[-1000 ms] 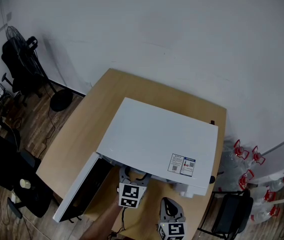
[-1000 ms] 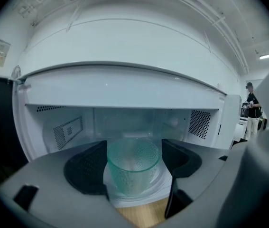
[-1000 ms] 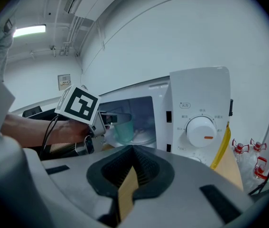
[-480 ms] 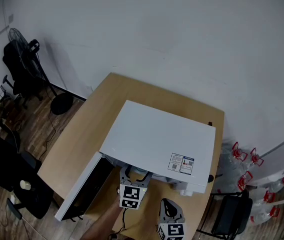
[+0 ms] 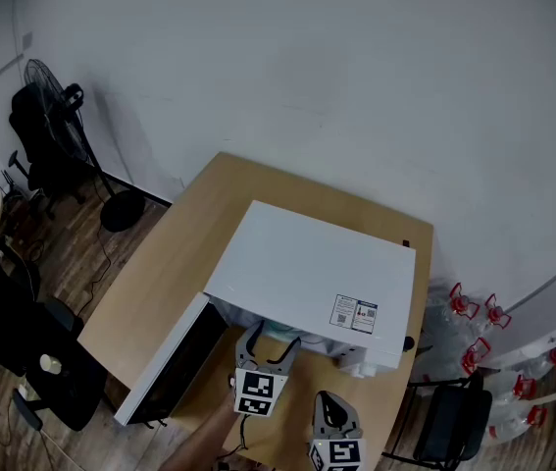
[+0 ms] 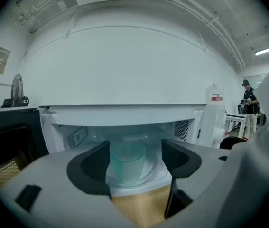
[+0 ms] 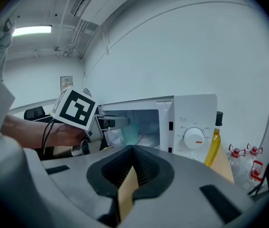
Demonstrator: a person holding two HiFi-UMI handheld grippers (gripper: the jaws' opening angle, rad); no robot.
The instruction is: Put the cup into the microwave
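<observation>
A clear green-tinted cup [image 6: 127, 163] stands upright on the turntable inside the white microwave [image 5: 307, 273], whose door [image 5: 165, 361] hangs open to the left. My left gripper [image 5: 273, 338] is just outside the opening. Its jaws are open, and in the left gripper view [image 6: 135, 152] the cup shows between them, further in, with a gap on the right side. The right gripper view shows the cup [image 7: 130, 132] beyond the left gripper [image 7: 110, 122]. My right gripper [image 5: 328, 402] hovers shut and empty over the table's front, right of the left one [image 7: 133, 151].
A yellow oil bottle [image 7: 213, 144] stands right of the microwave's control panel [image 7: 193, 127]. A white bottle [image 6: 213, 113] rises at the right. A fan [image 5: 47, 77] and black chairs [image 5: 3, 332] are left of the wooden table [image 5: 160, 253]. Water jugs [image 5: 474, 307] sit on the floor at right.
My left gripper has drawn back a little from the microwave opening with its jaws spread. The cup stays inside. The right gripper has not moved.
</observation>
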